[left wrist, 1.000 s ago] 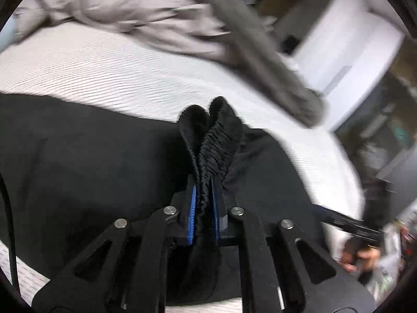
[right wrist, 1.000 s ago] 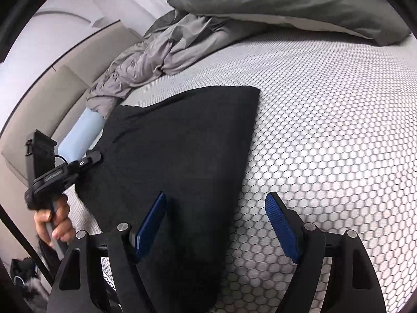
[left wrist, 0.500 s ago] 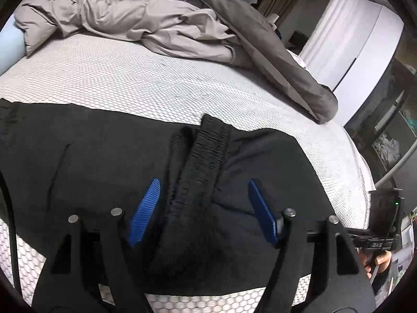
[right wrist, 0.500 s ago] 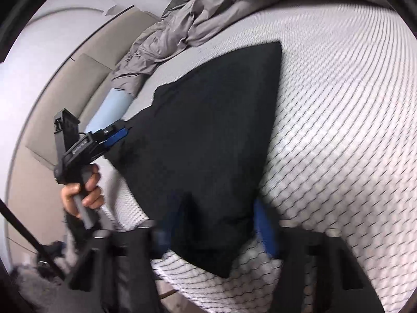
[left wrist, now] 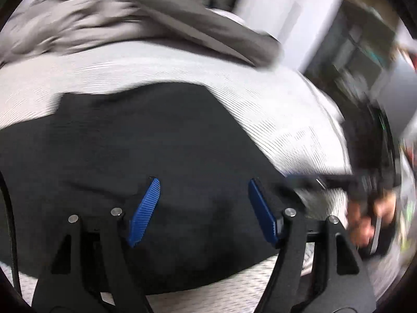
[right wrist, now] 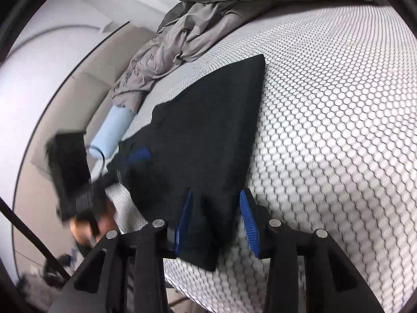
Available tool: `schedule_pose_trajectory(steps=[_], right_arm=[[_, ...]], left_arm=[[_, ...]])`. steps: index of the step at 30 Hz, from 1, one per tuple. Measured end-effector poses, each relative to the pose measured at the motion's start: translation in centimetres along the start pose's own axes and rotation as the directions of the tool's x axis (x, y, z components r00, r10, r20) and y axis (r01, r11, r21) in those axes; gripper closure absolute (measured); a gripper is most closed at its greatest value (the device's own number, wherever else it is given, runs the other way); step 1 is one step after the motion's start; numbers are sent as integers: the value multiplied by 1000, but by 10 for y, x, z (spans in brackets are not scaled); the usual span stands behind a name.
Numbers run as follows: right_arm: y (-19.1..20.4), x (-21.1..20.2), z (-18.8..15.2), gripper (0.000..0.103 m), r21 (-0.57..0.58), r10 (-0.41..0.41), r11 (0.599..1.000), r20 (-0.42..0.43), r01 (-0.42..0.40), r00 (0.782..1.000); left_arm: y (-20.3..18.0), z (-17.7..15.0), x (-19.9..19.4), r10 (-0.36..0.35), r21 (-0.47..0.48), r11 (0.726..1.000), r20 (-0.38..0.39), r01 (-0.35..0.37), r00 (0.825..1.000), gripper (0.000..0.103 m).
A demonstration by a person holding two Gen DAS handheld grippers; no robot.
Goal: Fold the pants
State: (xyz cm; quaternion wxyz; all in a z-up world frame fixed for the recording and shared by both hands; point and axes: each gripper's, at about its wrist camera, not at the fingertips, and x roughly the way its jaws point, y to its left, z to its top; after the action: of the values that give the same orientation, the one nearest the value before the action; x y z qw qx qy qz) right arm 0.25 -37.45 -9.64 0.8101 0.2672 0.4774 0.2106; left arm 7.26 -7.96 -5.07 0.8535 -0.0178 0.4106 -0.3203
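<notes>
Black pants lie flat on the bed, folded into a long panel; in the right wrist view they run from the near corner at 6 o'clock up to a far corner at 12 o'clock. The right claw straddles that near corner, its blue pads half closed with cloth between them; whether they truly pinch it I cannot tell. The left claw hovers spread over the other end, holding nothing. A grey duvet is heaped at 11 o'clock, well apart. My reading: one fold is laid and the next is being set up. The left claw must find an edge and close, then both lift together.
</notes>
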Motion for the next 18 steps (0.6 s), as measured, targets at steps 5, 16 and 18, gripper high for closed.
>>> schedule_pose_trajectory(steps=[5,16,18], right_arm=[[-4,18,13,64,1,-31,1000,-46,31,998],[-30,71,80,82,10,-66,998,-29,67,997],[-39,81,102,88,35,-57,998,-13,58,998]], left_arm=[[-41,-18,44,54,165,986,-120,-34,991,31],[-37,-19,49,26,158,987,-141,-4,990,31],[-32,-20,47,10,157,988,-142,13,990,31]])
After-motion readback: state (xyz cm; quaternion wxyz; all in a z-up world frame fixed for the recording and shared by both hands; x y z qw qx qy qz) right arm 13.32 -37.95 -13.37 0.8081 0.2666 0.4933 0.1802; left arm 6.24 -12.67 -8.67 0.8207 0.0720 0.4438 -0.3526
